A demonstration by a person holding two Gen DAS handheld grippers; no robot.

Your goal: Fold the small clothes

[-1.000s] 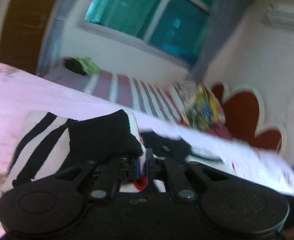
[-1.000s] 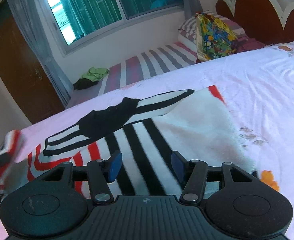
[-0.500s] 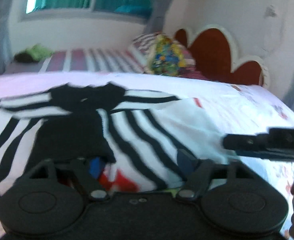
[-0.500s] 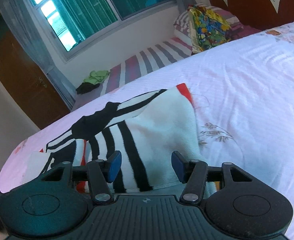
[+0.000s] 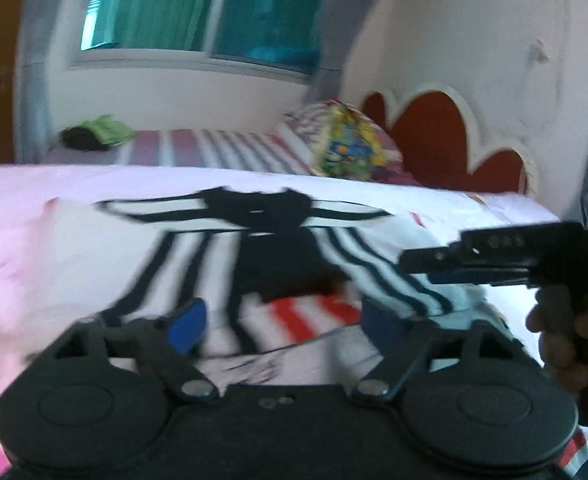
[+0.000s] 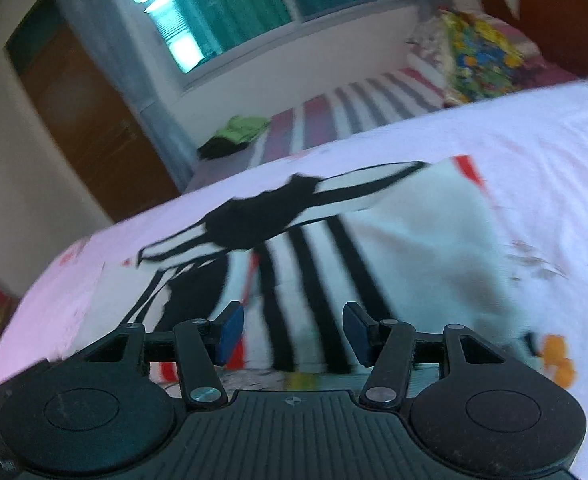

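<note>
A small white garment (image 5: 277, 256) with black and red stripes lies spread on the pink bed sheet (image 5: 13, 208). My left gripper (image 5: 283, 324) hovers over its near edge, jaws wide apart, nothing pinched between the blue pads (image 5: 185, 324). In the left wrist view my right gripper (image 5: 418, 268) reaches in from the right, just above the garment's right side, held by a hand (image 5: 562, 340). In its own view the right gripper (image 6: 291, 334) stands open above the garment (image 6: 414, 248), pads apart and not touching the cloth. Both views are blurred.
Beyond the pink sheet (image 6: 534, 152) is a second bed with a striped cover (image 5: 213, 148), a colourful pillow (image 5: 350, 148) and a green and black heap of clothes (image 5: 97, 136). A red scalloped headboard (image 5: 434, 136) stands at the right, a brown door (image 6: 81, 112) at the left.
My left gripper, shut on the garment's black edge a second ago, has let go and opened; the garment now lies flat. The right gripper stayed open and shifted slightly over the cloth.
</note>
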